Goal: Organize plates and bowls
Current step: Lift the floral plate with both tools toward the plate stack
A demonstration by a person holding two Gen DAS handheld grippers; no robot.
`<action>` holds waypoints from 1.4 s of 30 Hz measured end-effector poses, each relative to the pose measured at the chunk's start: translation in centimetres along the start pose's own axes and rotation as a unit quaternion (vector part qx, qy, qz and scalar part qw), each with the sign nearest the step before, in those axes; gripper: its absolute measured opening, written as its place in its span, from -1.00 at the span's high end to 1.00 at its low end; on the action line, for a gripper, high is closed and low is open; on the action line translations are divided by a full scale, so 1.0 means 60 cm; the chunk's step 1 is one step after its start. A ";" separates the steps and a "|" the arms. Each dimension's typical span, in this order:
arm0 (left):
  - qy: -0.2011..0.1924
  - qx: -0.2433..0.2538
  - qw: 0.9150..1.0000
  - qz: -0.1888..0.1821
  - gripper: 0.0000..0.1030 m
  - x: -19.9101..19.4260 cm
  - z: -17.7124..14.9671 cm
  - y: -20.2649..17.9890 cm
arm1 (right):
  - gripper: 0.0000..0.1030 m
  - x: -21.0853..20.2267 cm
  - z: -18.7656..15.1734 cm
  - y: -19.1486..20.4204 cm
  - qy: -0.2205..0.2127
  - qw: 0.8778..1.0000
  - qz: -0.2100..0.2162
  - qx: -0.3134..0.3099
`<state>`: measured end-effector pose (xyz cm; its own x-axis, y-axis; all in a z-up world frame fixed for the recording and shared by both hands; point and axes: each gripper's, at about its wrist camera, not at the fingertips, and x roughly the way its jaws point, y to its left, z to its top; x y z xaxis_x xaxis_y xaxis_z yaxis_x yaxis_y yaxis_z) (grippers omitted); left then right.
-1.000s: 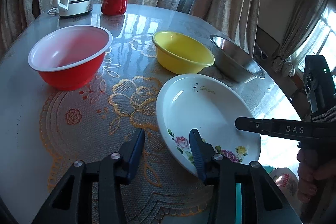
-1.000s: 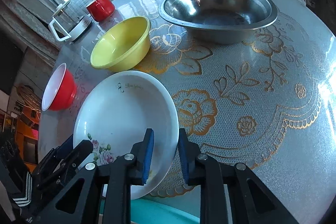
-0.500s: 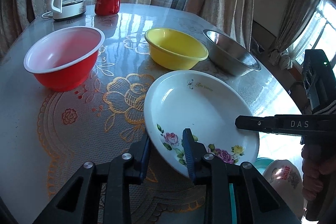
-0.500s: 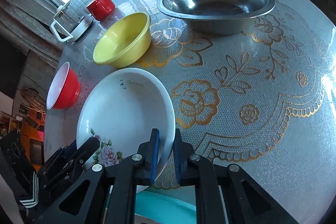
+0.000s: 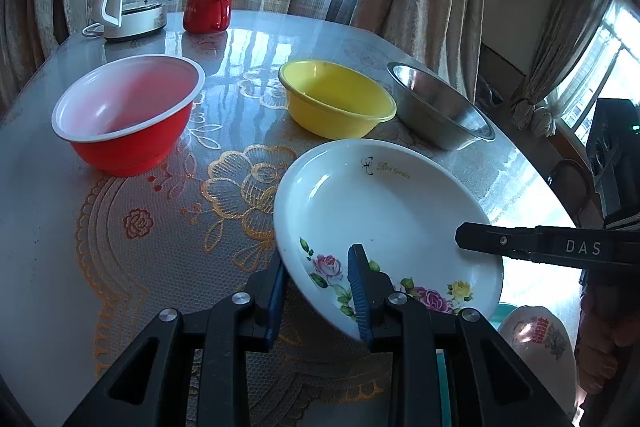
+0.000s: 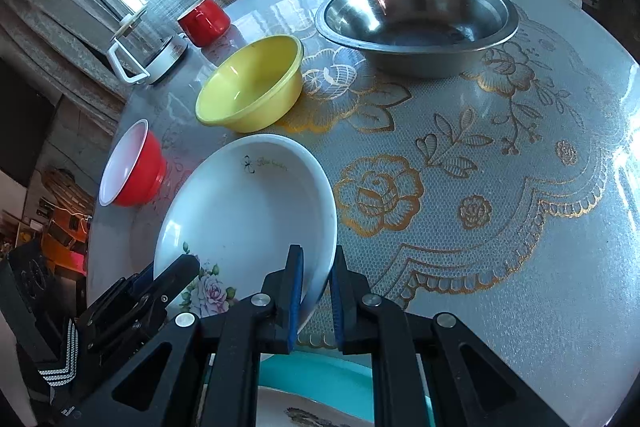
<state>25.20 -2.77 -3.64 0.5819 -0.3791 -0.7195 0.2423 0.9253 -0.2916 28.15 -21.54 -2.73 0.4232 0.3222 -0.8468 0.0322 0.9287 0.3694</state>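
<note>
Both my tongs are clamped on the near rim of the white ceramic plate with painted roses: left gripper and right gripper. It feels stiff, glazed-slippery and breakable; opposite rim holds suit it.

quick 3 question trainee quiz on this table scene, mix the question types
1. True or false: both the left gripper and the right gripper are clamped on the rim of the white floral ceramic plate.
2. Which bowl stands nearest the red mug? A) shiny steel bowl B) yellow plastic bowl C) red bowl with white inside
3. Fill in: beside the mug stands a white-handled glass ____.

Key: 1 true; 2 C; 3 kettle
</note>
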 end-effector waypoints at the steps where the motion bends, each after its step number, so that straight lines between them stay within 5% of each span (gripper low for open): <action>1: -0.001 0.000 1.000 0.000 0.42 -0.001 0.000 -0.001 | 0.75 -0.002 -0.001 0.000 -0.001 1.000 0.000 -0.001; 28: -0.062 0.028 0.998 -0.018 0.42 -0.054 -0.001 -0.030 | 0.75 -0.075 -0.026 0.006 -0.051 0.999 0.010 -0.001; 42: -0.101 0.063 0.992 -0.039 0.42 -0.107 -0.023 -0.070 | 0.74 -0.139 -0.086 -0.012 -0.090 0.995 0.027 0.027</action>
<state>19.39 -4.20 1.36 0.6978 -0.4553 -0.5529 0.3808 0.8896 -0.2520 19.97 -23.93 2.09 0.5810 0.3286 -0.7446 0.0516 0.8982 0.4366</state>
